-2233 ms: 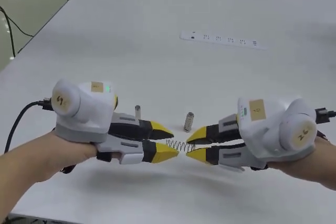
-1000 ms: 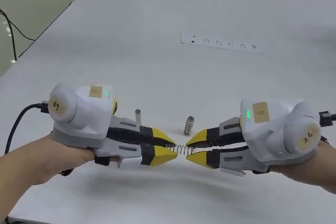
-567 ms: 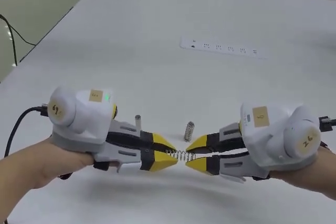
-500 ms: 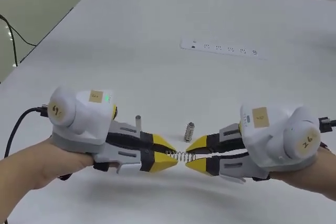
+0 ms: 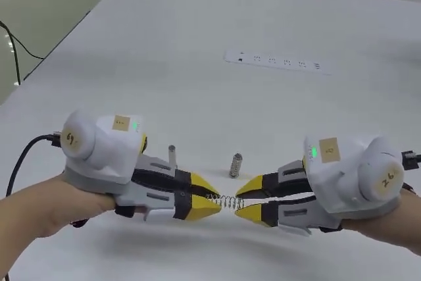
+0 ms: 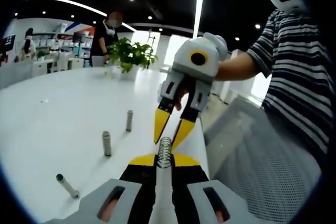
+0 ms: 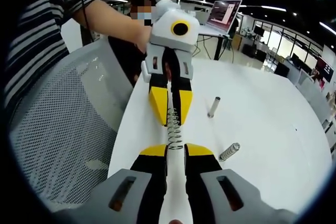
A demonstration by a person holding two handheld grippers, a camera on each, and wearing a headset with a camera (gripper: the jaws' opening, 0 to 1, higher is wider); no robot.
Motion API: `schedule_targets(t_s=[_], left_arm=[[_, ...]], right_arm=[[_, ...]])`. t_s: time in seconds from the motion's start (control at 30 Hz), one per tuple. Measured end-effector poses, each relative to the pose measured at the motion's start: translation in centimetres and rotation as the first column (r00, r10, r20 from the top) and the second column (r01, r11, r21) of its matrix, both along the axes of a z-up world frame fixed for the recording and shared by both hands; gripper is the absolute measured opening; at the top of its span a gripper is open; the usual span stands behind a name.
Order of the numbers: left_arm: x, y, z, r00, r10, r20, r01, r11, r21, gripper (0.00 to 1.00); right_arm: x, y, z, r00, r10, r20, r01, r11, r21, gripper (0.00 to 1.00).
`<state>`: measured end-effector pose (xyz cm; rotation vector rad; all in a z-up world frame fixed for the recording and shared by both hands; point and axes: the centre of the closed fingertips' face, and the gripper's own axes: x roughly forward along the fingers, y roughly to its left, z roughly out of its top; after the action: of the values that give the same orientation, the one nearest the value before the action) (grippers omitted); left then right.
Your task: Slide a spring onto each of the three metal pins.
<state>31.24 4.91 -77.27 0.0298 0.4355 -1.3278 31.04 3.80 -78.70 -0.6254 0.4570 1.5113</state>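
White table under both tools. My L gripper is clamped on one end of the spring, which hangs level just above the tabletop betw. the two tools. My R gripper has its jaws a bit apart round the other end. Behind them stand a sprung pin and, near it, a bare pin.

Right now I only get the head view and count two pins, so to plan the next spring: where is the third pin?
Observer: A third pin is on the table in the left gripper view, nearest that camera, leaning in the fisheye picture.
Operator: Is it loaded?
Observer: It looks bare, with a dark tip.
Operator: What's behind the near edge?
Observer: A mesh chair, close beside it.
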Motion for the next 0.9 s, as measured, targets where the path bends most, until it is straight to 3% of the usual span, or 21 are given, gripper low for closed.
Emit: schedule_targets(t_s=[0.43,0.63,0.9], left_arm=[[-0.3,-0.3,-0.1,0.999,-0.032,-0.004,0.032,0.999,0.011,0.02],[-0.1,-0.6,-0.7,0.999,-0.038,0.011,0.038,0.998,0.052,0.02],[0.0,-0.6,-0.6,0.999,-0.032,0.033,0.03,0.998,0.055,0.02]], right_arm=[[-0.3,-0.1,-0.2,0.999,-0.036,-0.015,0.036,0.999,0.016,0.07],[-0.1,-0.4,-0.2,0.999,-0.037,0.018,0.037,0.999,0.015,0.07],[0.0,-0.4,1.1,0.998,-0.026,0.051,0.025,0.999,0.026,0.07]])
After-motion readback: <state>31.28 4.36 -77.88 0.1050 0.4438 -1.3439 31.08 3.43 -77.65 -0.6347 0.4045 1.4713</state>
